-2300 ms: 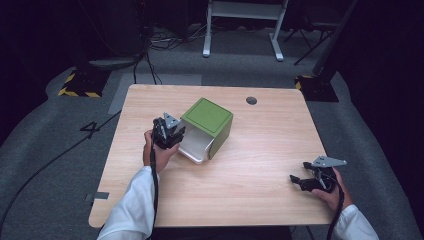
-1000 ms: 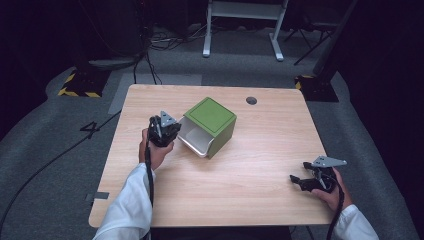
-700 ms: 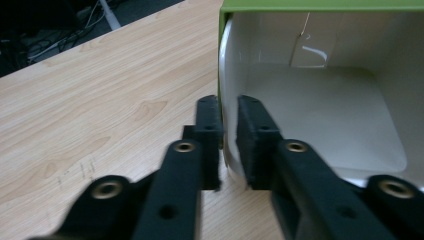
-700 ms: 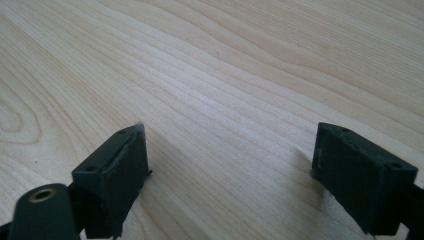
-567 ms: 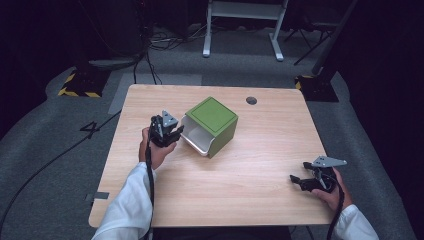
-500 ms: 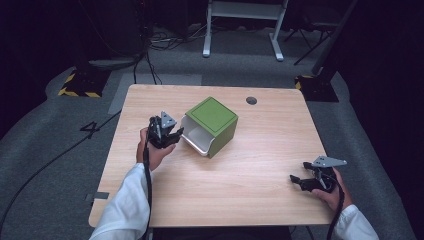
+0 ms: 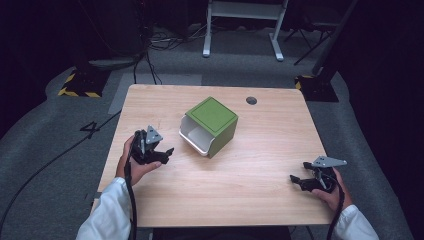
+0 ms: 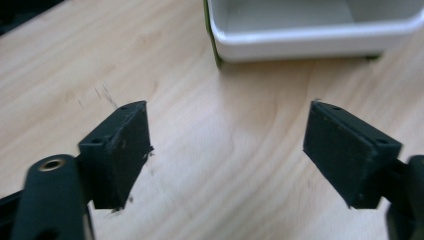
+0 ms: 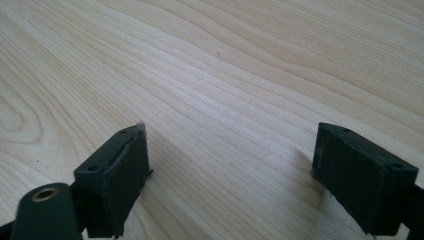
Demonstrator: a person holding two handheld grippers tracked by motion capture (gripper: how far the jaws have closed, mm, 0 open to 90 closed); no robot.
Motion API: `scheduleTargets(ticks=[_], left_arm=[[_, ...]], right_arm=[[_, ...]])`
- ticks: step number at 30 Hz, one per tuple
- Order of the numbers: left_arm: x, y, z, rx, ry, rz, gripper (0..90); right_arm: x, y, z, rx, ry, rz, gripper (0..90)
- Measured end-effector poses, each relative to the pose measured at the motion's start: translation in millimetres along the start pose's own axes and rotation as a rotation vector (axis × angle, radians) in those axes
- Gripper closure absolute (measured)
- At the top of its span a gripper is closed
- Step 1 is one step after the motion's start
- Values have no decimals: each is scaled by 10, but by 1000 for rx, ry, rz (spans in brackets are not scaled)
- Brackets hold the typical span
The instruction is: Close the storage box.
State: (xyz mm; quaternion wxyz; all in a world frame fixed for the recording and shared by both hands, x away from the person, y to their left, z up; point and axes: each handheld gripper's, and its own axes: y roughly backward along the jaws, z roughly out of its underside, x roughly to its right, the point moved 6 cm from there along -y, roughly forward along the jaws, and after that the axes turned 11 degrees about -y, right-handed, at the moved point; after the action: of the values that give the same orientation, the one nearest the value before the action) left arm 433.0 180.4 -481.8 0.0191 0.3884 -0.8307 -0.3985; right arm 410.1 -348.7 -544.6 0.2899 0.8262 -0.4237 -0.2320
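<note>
Resting on a pale rectangular wooden tabletop (image 7: 260, 165): one green cube-shaped box with a white inner tray or drawer (image 7: 209, 126), placed near the tabletop's middle, slightly toward the far edge, turned corner-on to the person. White tray opening faces the person's left-front; its rounded white rim (image 8: 320, 37) shows at the top of the left gripper view, interior looks bare as far as can be seen

Item, left gripper (image 7: 161, 152): black two-jaw tool with grey three-cornered plate, held in the person's left hand (image 7: 131, 162), white sleeve at the wrist. Position: left part of the tabletop, just beside the box's open white side, apart from it. Jaws spread wide, nothing between them; bare wood visible in the gap in the left gripper view. Faint dark scuff marks on the wood near the left jaw

Item, right gripper (image 7: 300, 180): same make, grey plate on top, held in the person's right hand (image 7: 327, 192) at the near right corner of the tabletop, well apart from the box. Jaws spread wide, holding nothing; plain wood grain between them in the right gripper view

Item, small dark round hole or grommet (image 7: 251, 100) in the tabletop near the far edge, beyond the box

Surroundings: grey carpeted floor (image 7: 50, 145), black cables, white frame legs (image 7: 245, 27) beyond the tabletop, yellow-and-black striped tape (image 7: 75, 92) at far left
</note>
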Motion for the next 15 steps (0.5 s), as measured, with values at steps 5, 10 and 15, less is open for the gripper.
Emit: scheduleTargets(ticks=[5,10,15], left_arm=[[65,41,235,-8,11,16,164],[161,-4,447,-43,-9,50,180],[218,-12,549,-37,-14,76,179]], right_arm=[[0,1,1,0,0,0,149],[0,1,1,0,0,0,149],[0,1,1,0,0,0,149]])
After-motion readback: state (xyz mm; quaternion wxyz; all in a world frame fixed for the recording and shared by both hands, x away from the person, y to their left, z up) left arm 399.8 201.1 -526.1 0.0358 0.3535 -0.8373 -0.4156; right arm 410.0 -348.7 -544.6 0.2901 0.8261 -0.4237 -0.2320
